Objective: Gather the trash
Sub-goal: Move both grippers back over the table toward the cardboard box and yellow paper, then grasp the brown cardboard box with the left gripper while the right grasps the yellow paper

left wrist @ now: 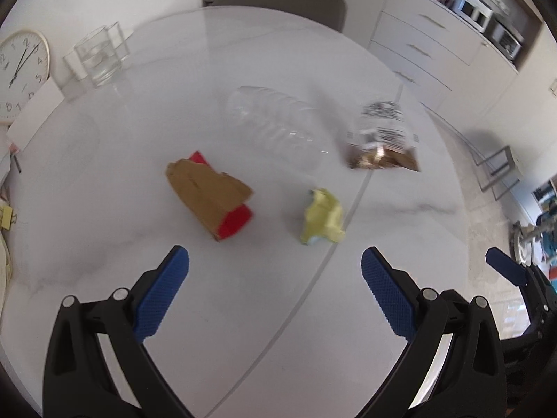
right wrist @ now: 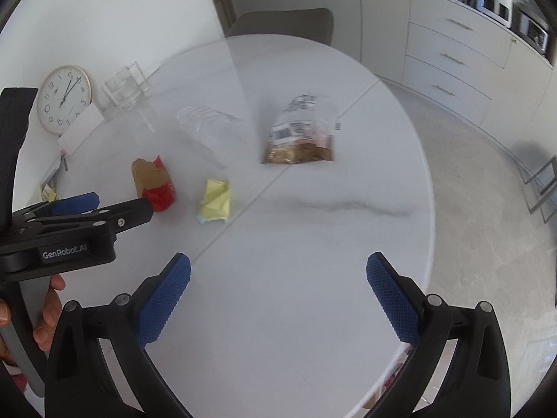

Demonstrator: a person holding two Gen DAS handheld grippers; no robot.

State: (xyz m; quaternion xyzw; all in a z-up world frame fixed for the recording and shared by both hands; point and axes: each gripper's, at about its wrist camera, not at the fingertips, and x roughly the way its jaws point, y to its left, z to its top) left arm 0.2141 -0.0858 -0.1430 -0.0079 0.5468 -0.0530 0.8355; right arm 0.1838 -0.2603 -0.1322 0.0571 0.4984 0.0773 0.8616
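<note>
Left wrist view: left gripper (left wrist: pixel 275 296) hangs over the white marble table (left wrist: pixel 243 313), blue pads spread wide, nothing btwn them. Just ahead of the left fingertip lies a crushed brown-and-red carton (left wrist: pixel 212 196) on its side; ahead of the gap, nearer the right fingertip, a crumpled yellow paper wad (left wrist: pixel 323 217), apart from the carton. Beyond those, a clear plastic bottle (left wrist: pixel 275 127) lies flat, blurred, and right of it a clear snack bag w/ printed label and brown contents (left wrist: pixel 381 137), near the bottle; can't tell if touching. Far left past the left finger: drinking glass (left wrist: pixel 97 55), and a round clock (left wrist: pixel 21 73) leaning at the table edge. Far end: a grey chair (left wrist: pixel 282 1); white drawers (left wrist: pixel 421 45) off to the right. At the right edge, the right gripper (left wrist: pixel 504 264) shows in part. Right wrist view: right gripper (right wrist: pixel 278 296) also has its fingers wide apart, empty, over the table near its edge. Left of its left finger, the left gripper (right wrist: pixel 104 205) shows side-on, w/ a hand (right wrist: pixel 45 320) on its handle. Ahead of the left fingertip sits the yellow wad (right wrist: pixel 216 200), carton (right wrist: pixel 155 183) left of it, bag (right wrist: pixel 301 136) farther out ahead of the gap, bottle (right wrist: pixel 209 129) and glass (right wrist: pixel 125 88) beyond to the left.
</note>
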